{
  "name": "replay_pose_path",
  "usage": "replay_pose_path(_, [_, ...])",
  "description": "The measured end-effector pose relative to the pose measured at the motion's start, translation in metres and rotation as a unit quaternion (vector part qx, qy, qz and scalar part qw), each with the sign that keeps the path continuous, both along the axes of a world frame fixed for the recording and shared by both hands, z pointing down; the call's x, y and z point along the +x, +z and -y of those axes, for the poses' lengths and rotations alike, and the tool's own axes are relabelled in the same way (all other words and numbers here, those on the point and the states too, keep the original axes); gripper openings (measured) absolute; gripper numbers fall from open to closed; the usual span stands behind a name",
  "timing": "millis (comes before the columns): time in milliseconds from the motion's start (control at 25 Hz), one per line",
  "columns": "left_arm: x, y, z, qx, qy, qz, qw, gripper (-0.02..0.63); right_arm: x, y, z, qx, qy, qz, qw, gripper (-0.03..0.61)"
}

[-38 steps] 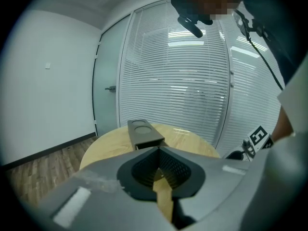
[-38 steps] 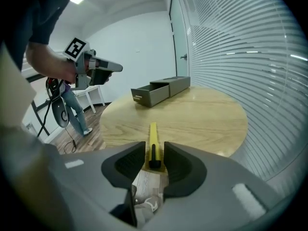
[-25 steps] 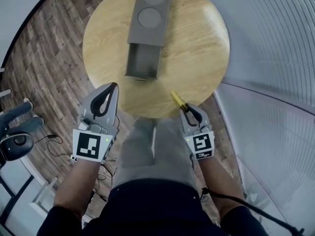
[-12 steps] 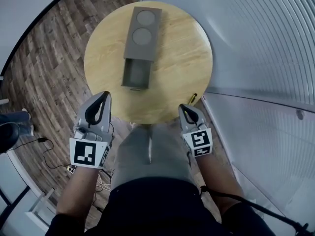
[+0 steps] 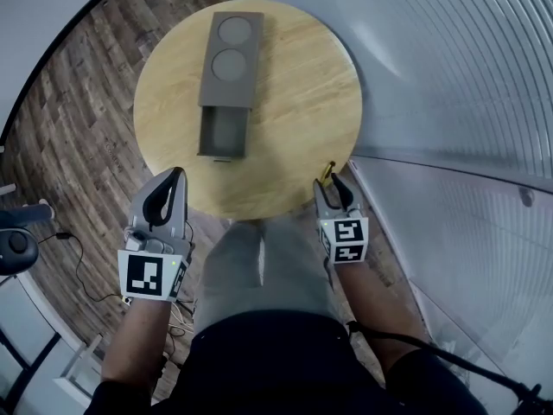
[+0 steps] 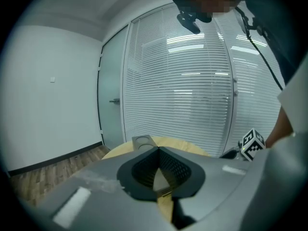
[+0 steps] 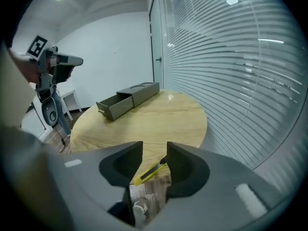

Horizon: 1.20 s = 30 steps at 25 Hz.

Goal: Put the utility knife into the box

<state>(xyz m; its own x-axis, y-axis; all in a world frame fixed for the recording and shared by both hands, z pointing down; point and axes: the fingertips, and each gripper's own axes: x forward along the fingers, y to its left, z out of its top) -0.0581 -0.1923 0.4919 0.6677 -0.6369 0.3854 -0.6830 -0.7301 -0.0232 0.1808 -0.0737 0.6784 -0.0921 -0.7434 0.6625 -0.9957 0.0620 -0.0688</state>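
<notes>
Utility knife (image 7: 150,172) lies slantwise between the right tongs (image 7: 155,146), just opened.

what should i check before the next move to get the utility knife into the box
1. Right tool gripping the utility knife: not ok. Its jaws have just been opening; the knife lies between them, pads off it.
2. Knife resting securely on the table: cannot tell. It sits right at the near rim.
3. Drawer of the box open: ok.
4. Drawer has room: ok, it looks empty.
5. Left tool out of the way: ok. It is shut, empty, held off the table's near edge.
</notes>
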Motion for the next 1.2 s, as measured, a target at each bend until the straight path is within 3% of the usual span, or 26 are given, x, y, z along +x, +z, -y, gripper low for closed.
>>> replay_pose_path(440, [0.018, 0.005, 0.017, -0.015, 0.003, -0.002, 0.9999, 0.003, 0.024, 0.03, 0.004, -0.031, 0.042, 0.012, 0.999, 0.158])
replay_pose_path(680, [0.019, 0.001, 0.026, -0.012, -0.005, -0.004, 0.9999, 0.003, 0.024, 0.03, 0.005, -0.039, 0.018, 0.001, 0.999, 0.141])
replay_pose_path(800, [0.015, 0.002, 0.027, -0.014, -0.01, -0.001, 0.9998, 0.003, 0.015, 0.03, 0.009, -0.043, -0.004, -0.013, 0.999, 0.063])
replay_pose_path(1040, [0.005, -0.005, 0.028, -0.004, -0.027, -0.007, 0.9996, 0.003, 0.005, 0.036, 0.009, -0.057, -0.004, 0.014, 0.998, 0.061])
replay_pose_path(1200, [0.011, -0.025, 0.026, 0.012, -0.028, -0.029, 0.9991, 0.003, 0.0, 0.009, 0.021, -0.039, -0.023, 0.009, 0.999, 0.061])
